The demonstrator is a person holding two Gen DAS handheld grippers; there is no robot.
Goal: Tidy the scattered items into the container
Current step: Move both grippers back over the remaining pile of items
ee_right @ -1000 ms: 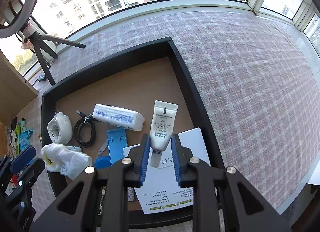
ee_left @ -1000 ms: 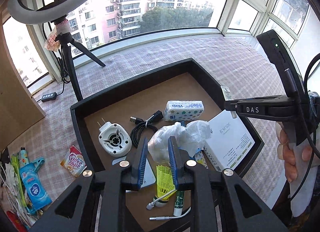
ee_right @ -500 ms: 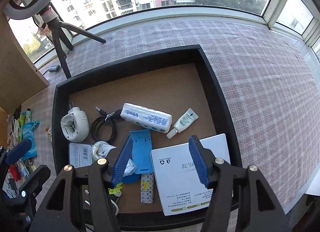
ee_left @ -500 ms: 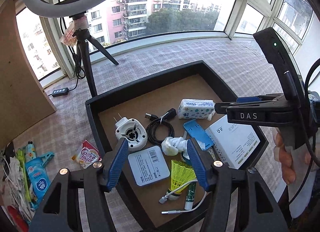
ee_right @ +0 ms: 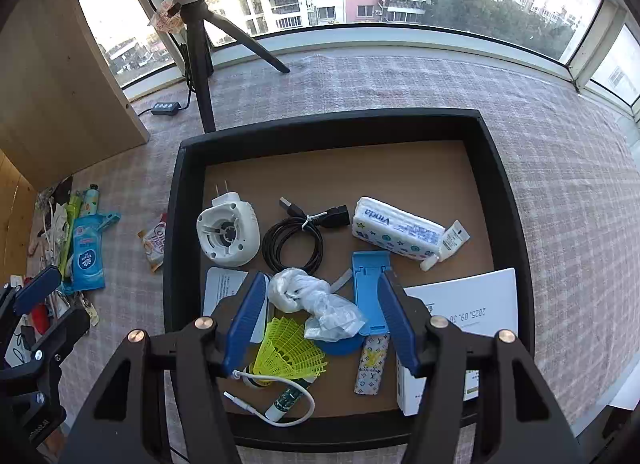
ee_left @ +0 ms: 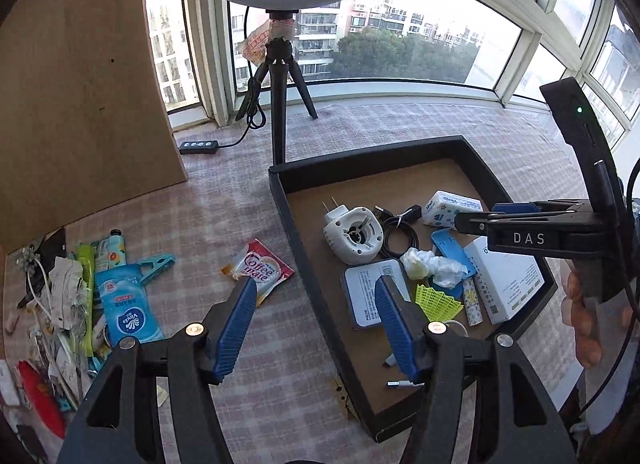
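The black tray [ee_right: 172, 248] has a brown floor and holds several items. Among them are a crumpled plastic bag [ee_right: 320, 304], a white tube [ee_right: 450, 244] beside a tissue pack [ee_right: 396, 228], and a yellow shuttlecock [ee_right: 292, 352]. My right gripper [ee_right: 322, 292] hangs open above the bag with nothing between its pads. My left gripper [ee_left: 314, 296] is open and empty, straddling the tray's left wall [ee_left: 304, 264]. Just beyond its left finger a coffee creamer sachet [ee_left: 260, 268] lies on the checked cloth. Further left are a blue wipes pouch [ee_left: 128, 312], a blue peg [ee_left: 156, 266] and tubes [ee_left: 114, 244].
A ring-light tripod [ee_left: 280, 104] stands behind the tray, with a black inline cable remote [ee_left: 199, 147] and a wooden board [ee_left: 80, 104] to its left. A white plug device [ee_right: 228, 232], a black cable [ee_right: 292, 244] and a white box [ee_right: 468, 304] lie in the tray. A hand [ee_left: 580, 304] holds the right gripper.
Both grippers opened. The right one let go of the white tube, now lying by the tissue pack. The left one let go of the plastic bag and swung left to the tray's wall.
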